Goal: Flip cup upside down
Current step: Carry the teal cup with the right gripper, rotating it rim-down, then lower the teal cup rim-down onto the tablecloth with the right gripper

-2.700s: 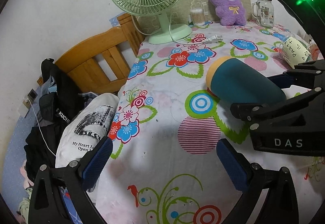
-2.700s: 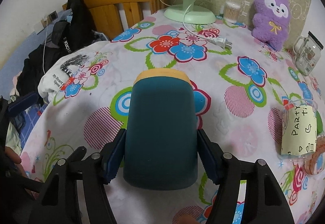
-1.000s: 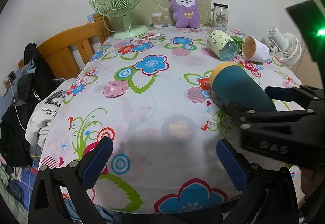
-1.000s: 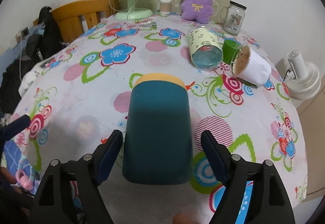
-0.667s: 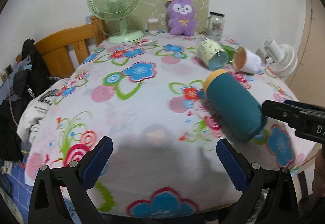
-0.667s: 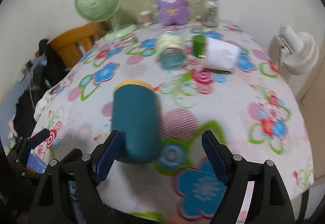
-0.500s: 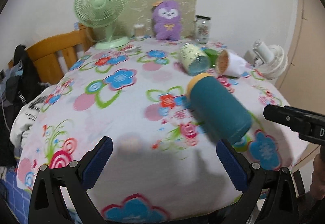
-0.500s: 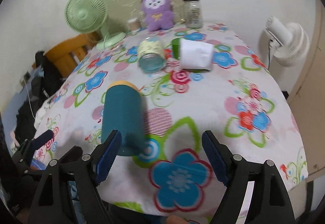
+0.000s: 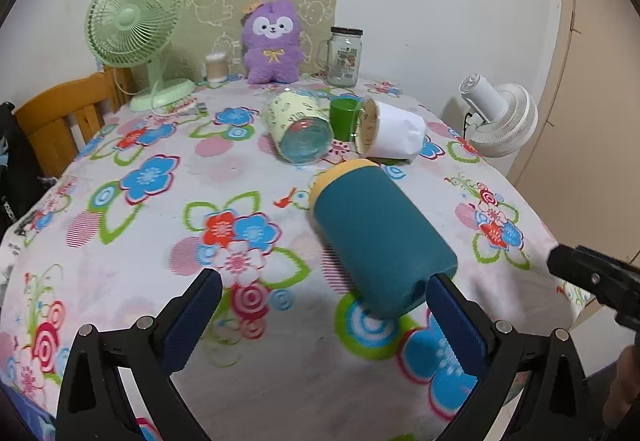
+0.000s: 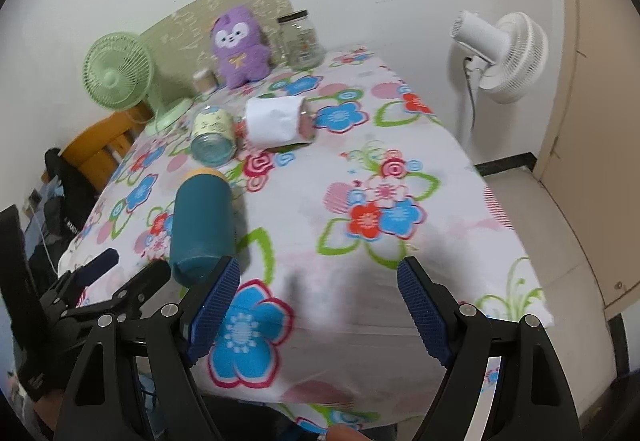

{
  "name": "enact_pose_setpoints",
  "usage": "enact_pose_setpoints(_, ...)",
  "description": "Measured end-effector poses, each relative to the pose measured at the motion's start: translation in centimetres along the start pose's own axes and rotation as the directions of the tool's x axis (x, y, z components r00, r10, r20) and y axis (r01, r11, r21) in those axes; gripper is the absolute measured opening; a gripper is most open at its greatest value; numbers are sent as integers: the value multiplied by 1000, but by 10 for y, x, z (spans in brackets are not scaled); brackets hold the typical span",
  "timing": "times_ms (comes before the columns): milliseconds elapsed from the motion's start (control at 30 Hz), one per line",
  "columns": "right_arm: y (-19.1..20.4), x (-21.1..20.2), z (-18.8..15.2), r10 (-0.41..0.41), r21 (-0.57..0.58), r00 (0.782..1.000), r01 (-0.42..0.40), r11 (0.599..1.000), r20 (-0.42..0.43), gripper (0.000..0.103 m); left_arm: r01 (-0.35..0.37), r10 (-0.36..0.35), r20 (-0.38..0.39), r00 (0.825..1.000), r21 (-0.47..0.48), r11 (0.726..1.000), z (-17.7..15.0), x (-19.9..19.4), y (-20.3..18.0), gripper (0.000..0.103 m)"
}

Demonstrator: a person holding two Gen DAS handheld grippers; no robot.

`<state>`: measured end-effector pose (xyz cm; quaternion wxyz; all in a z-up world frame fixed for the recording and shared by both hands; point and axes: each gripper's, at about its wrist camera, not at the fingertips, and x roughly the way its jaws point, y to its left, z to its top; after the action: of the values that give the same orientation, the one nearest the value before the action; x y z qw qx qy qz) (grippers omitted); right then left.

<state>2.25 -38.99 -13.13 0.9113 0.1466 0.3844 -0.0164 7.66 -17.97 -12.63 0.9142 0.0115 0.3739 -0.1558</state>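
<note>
On the floral tablecloth (image 9: 132, 241) lies the teal cup (image 9: 376, 237), both tools (image 9: 324, 313) (image 10: 318, 301) wide, gripping nothing.

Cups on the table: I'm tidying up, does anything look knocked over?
Yes. The teal cup lies on its side near the front edge; the pale yellow glass and white cup also lie tipped.

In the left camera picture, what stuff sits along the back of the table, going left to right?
Green fan → small cotton-swab tub → purple plush toy → glass jar with handle.
</note>
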Motion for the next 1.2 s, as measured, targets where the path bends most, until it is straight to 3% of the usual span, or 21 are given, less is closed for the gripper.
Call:
enact_pose_setpoints(233,-23,-3,-1,-18,30,1000,18,999,5,83,41,-41,8,999,-18,999,7,13,-23,103)
enact_pose_setpoints(600,-53,-2,-4,-28,81,1000,28,996,2,83,55,-55,4,998,27,998,11,24,-53,103)
enact_pose_setpoints(1200,-56,-5,-4,-14,87,1000,13,996,14,83,45,-45,15,999,-7,999,12,18,-50,103)
